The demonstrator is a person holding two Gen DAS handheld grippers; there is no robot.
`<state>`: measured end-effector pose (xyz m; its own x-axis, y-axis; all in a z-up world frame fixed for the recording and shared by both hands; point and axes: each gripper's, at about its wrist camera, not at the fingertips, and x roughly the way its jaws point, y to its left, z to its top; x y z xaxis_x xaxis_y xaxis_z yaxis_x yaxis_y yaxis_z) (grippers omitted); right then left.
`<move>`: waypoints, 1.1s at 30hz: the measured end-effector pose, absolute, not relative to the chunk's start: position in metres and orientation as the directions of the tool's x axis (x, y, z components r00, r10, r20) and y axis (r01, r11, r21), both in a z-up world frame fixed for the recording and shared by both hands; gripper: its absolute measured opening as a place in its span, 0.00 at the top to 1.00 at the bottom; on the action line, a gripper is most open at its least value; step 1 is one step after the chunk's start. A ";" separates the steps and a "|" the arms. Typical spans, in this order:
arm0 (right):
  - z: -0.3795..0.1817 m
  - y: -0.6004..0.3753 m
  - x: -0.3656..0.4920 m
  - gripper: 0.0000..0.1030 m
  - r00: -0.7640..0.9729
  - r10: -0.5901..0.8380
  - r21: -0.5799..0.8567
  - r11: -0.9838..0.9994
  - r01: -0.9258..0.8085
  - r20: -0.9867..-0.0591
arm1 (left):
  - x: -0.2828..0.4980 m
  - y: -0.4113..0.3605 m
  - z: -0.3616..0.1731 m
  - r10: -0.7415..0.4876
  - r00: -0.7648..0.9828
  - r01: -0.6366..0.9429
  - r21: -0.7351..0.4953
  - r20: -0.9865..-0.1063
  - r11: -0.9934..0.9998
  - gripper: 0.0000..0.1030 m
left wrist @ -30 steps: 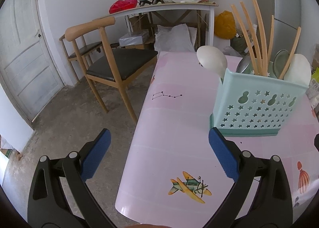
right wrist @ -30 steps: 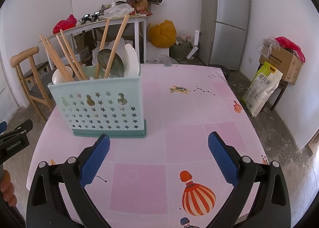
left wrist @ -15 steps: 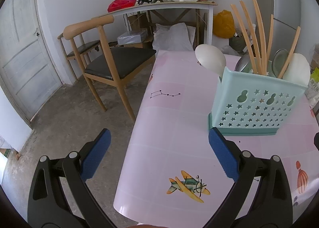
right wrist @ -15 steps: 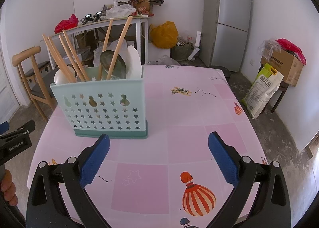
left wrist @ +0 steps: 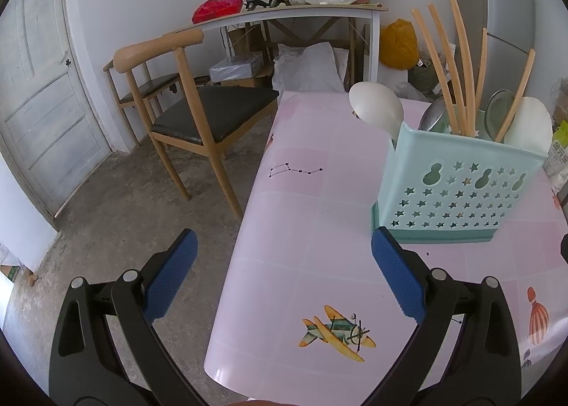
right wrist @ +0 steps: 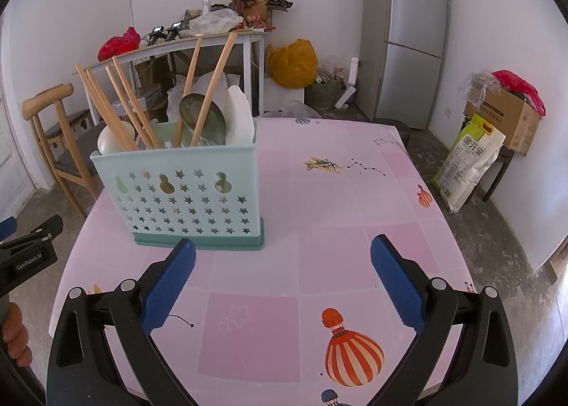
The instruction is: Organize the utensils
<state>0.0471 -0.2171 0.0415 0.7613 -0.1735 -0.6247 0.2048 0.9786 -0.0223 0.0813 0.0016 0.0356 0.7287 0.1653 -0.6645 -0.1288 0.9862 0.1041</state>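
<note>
A mint-green star-punched utensil basket [left wrist: 458, 189] stands on the pink table [left wrist: 312, 228]; it also shows in the right wrist view [right wrist: 181, 193]. It holds wooden chopsticks [left wrist: 458, 65], white spoons [left wrist: 376, 109] and metal ladles [right wrist: 202, 118], all upright or leaning. My left gripper [left wrist: 280, 274] is open and empty, over the table's left edge, short of the basket. My right gripper [right wrist: 282, 280] is open and empty, just in front of the basket, above the table.
A wooden chair [left wrist: 191, 104] stands left of the table. A cluttered side table [right wrist: 198, 37], a fridge [right wrist: 404, 37], a yellow bag [right wrist: 291, 63] and boxes [right wrist: 504, 115] line the walls. The left gripper's body [right wrist: 28, 257] shows at the right view's left edge.
Both grippers have drifted back a little from the basket. Both stay open and empty. Nothing on the table moved.
</note>
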 end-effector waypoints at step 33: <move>0.048 -0.214 0.049 0.07 0.763 -0.173 -0.026 0.979 0.201 -0.623 | 0.078 0.000 0.037 0.165 0.731 -0.129 0.103 -0.662 0.986 0.08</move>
